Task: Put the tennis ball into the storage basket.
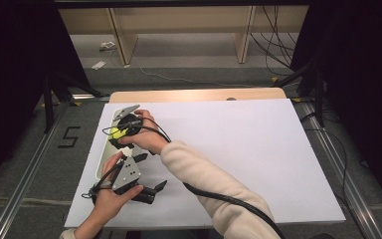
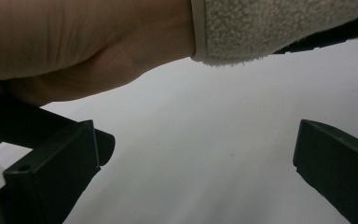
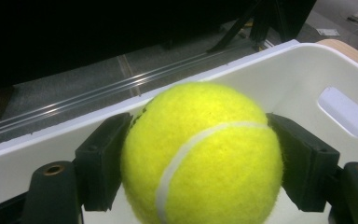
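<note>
A yellow tennis ball [image 3: 200, 154] is clamped between the two black jaws of my right gripper [image 3: 199, 140]. It hangs just over the inside of a white bin [image 3: 307, 70] with a handle cut-out. In the high view, the right gripper [image 1: 117, 137] and the ball [image 1: 115, 132] are above the bin [image 1: 101, 162] at the table's left edge, with the right arm reaching across. My left gripper [image 1: 151, 172] lies low near the front left with its jaws wide apart. In the left gripper view, that gripper [image 2: 196, 149] has only the white surface between its jaws.
A white sheet [image 1: 229, 149] covers the table, and a strip of wood [image 1: 194, 94] shows at its far edge. The right hand [image 2: 74, 46] and cream sleeve [image 2: 270, 28] pass close above the left gripper. Cables and dark stands lie on the floor around the table.
</note>
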A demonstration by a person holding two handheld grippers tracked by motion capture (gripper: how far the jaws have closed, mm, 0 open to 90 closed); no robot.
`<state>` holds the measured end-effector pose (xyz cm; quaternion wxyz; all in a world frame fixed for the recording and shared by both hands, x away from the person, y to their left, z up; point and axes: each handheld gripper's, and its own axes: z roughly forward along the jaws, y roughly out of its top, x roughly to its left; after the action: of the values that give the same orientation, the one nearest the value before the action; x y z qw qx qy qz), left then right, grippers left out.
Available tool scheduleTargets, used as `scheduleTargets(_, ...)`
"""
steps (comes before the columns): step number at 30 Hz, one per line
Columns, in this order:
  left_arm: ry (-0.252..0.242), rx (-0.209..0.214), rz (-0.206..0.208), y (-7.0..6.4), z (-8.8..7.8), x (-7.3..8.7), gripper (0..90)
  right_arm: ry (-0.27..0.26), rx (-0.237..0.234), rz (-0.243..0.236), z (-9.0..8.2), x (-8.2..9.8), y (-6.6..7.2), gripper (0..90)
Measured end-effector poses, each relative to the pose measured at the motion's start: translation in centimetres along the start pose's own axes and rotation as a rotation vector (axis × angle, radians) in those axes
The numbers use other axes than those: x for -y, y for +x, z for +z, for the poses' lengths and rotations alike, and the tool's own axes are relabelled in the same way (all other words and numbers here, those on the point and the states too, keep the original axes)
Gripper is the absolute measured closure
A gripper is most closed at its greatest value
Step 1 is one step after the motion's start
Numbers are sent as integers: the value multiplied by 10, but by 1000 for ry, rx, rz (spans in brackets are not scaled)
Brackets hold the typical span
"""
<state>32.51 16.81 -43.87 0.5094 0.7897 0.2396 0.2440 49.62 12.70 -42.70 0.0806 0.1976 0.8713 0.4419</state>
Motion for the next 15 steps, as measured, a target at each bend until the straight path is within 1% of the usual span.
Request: scheduleTargets(15, 0, 0, 0, 0, 0, 0, 0, 21, -1, 8, 1, 4, -1, 263)
